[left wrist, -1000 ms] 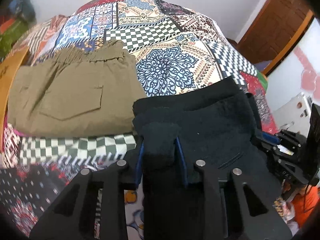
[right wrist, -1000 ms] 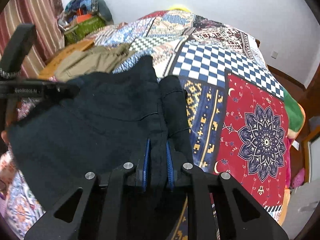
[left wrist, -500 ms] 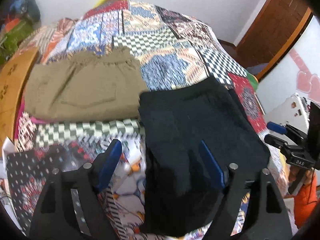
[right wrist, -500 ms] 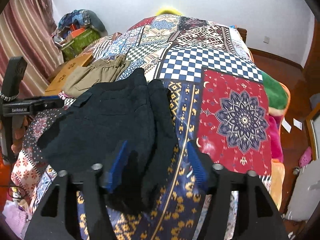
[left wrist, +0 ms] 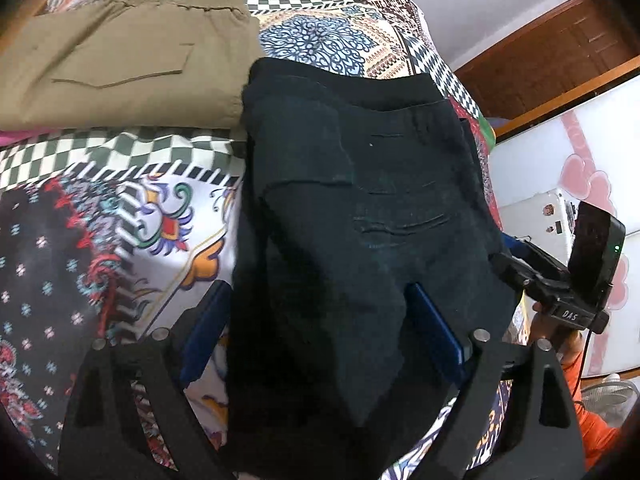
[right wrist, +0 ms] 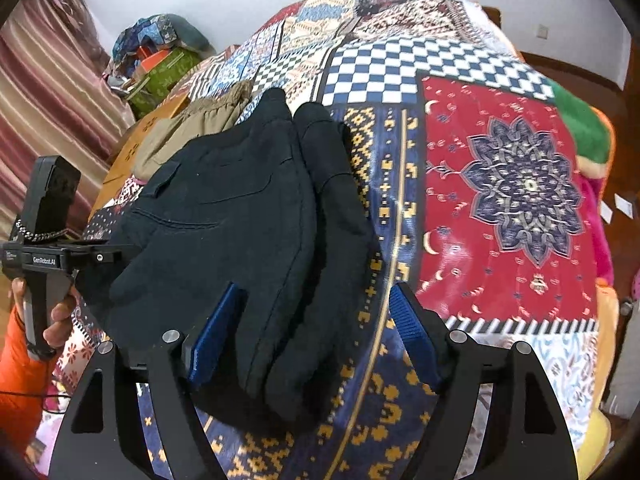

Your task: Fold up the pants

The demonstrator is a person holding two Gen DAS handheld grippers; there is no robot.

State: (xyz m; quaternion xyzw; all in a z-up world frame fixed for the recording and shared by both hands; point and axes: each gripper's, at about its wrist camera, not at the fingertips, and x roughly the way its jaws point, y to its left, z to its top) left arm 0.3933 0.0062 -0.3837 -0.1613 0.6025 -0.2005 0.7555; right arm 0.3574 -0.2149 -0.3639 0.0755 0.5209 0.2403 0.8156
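Observation:
Black pants (left wrist: 352, 216) lie folded in a thick bundle on the patchwork bedspread (left wrist: 120, 216); they also show in the right wrist view (right wrist: 240, 216). My left gripper (left wrist: 320, 320) is open, its blue-padded jaws spread on either side of the near end of the bundle, touching nothing that I can see. My right gripper (right wrist: 312, 320) is open too, jaws spread around the bundle's other near edge. Each gripper shows in the other's view: the right one (left wrist: 560, 284) at the pants' right edge, the left one (right wrist: 52, 248) at their left edge.
Folded khaki pants (left wrist: 128, 60) lie just beyond the black ones, touching their far left corner. A brown board (right wrist: 132, 148) and a pile of bags (right wrist: 160, 60) sit at the bed's left side. A wooden door (left wrist: 540, 60) and white furniture (left wrist: 560, 152) stand to the right.
Both grippers were shut on the black pants a second ago. They have opened and let go, and the pants now lie on the bed. The left gripper has moved closer over the bundle.

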